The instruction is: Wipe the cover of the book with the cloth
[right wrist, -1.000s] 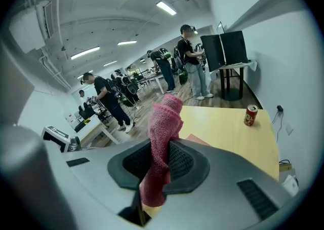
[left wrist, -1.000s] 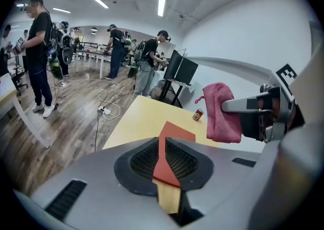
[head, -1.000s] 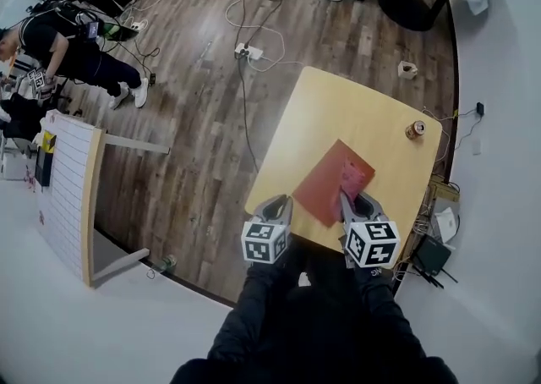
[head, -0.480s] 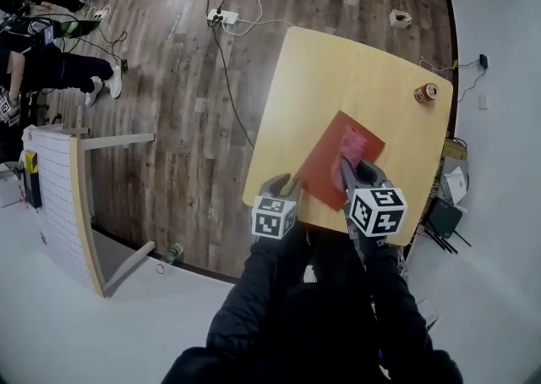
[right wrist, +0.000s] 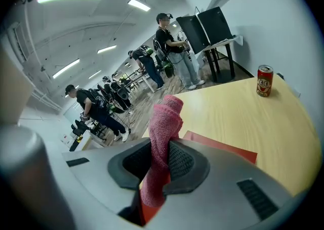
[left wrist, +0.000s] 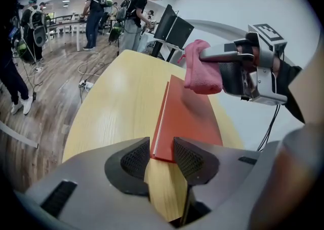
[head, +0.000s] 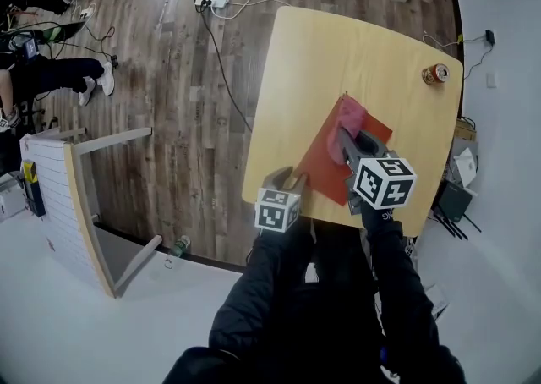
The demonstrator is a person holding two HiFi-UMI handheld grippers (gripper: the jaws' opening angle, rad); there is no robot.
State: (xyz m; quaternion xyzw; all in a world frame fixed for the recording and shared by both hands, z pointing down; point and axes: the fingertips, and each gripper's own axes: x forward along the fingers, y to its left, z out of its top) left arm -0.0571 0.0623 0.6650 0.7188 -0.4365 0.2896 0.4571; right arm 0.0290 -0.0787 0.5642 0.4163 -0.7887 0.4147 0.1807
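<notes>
A red book (head: 325, 167) lies flat on the wooden table (head: 338, 52), towards its near right side. My right gripper (head: 348, 142) is shut on a pink cloth (head: 352, 113), which hangs just above the book's far half; the folded cloth (right wrist: 164, 127) sticks up between its pads. My left gripper (head: 290, 178) is low at the book's near left corner. Its jaws have just been opening, and the corner of the book (left wrist: 190, 117) lies between the open pads (left wrist: 133, 159) without being pressed. The right gripper (left wrist: 205, 61) with the cloth (left wrist: 201, 74) also shows from the left gripper view.
A red drink can (head: 435, 74) stands near the table's far right edge. Cables and a power strip (head: 211, 2) lie on the wooden floor beyond the table. A white slatted panel (head: 72, 196) stands at the left. Several people stand in the background (left wrist: 136, 11).
Both grippers have come down towards the table. The left jaws have gone from shut to open, and now stand around the book's near corner. The cloth has come lower over the book.
</notes>
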